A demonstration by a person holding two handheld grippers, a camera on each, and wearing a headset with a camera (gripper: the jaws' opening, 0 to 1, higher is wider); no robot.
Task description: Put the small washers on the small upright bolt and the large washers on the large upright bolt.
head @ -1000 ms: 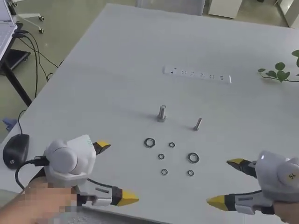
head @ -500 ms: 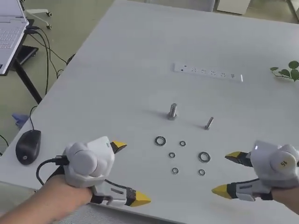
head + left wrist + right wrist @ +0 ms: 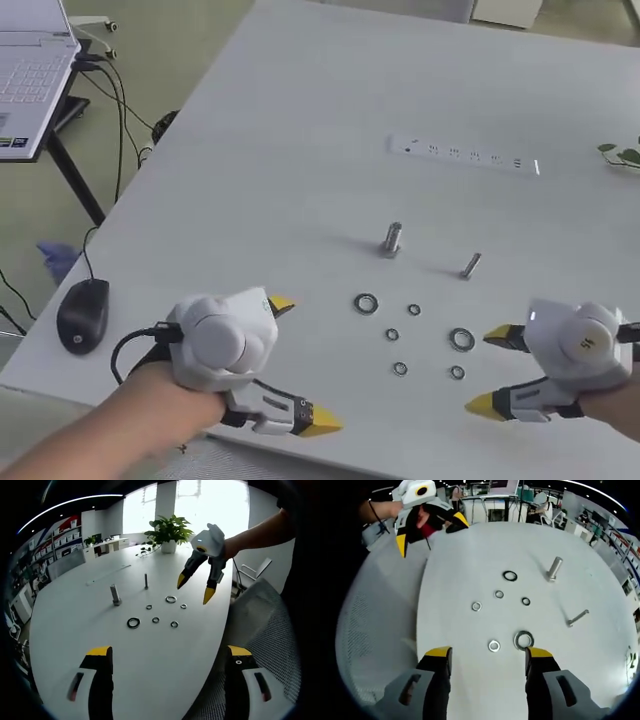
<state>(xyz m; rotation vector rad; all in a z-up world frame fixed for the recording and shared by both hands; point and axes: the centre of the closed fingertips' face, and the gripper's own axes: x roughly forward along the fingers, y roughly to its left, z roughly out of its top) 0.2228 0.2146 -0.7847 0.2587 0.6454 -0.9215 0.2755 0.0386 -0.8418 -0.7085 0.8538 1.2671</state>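
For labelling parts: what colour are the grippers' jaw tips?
Yellow on the left gripper and right gripper, clearest in the head view.

white table (image 3: 300, 150) | greenish floor (image 3: 175, 30) | laptop (image 3: 30, 70) far left | bright windows (image 3: 210, 502) | potted plant (image 3: 170, 530)

Washers (image 3: 133, 623) loose beside bolts (image 3: 115, 595)

On the worktop (image 3: 250, 180) the large bolt (image 3: 392, 240) stands left of the small bolt (image 3: 470, 266), with the power strip (image 3: 470, 157) behind them. In front lie one large washer (image 3: 366, 303) on the left, the other large washer (image 3: 461, 339) on the right, and four small washers (image 3: 392, 334) between. The left claw (image 3: 304, 364) and right claw (image 3: 487, 370) flank the washers at the near edge. A mouse (image 3: 82, 314) lies far left.
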